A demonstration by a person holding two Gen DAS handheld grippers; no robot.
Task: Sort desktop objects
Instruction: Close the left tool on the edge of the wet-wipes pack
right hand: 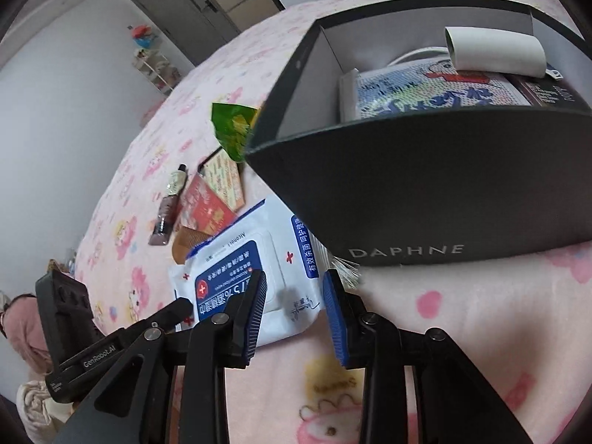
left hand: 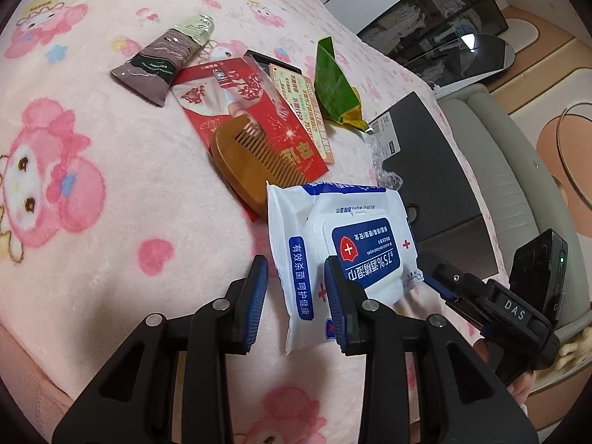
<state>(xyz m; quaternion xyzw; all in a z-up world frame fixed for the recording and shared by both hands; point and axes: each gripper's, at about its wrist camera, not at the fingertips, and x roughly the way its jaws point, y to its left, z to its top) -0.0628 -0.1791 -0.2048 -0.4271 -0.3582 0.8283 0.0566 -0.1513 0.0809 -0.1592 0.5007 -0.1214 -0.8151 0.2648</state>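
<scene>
A white and blue pack of alcohol wipes (left hand: 333, 244) lies on the pink blanket; it also shows in the right wrist view (right hand: 244, 270). My left gripper (left hand: 296, 296) is open, its jaws astride the pack's near left edge. My right gripper (right hand: 296, 314) is open at the pack's other corner; it appears in the left wrist view (left hand: 444, 285) at the right. Behind the pack lie a wooden comb (left hand: 251, 155), a red packet (left hand: 251, 111), a brown tube (left hand: 162, 59) and a green wrapper (left hand: 333, 81). A dark box (right hand: 425, 192) holds several items.
The dark box marked DAPHNE also shows in the left wrist view (left hand: 429, 170), right of the pack, with crinkled clear plastic (left hand: 381, 155) beside it. A card with printed text (left hand: 299, 107) lies under the red packet. The bed edge and floor are at the right.
</scene>
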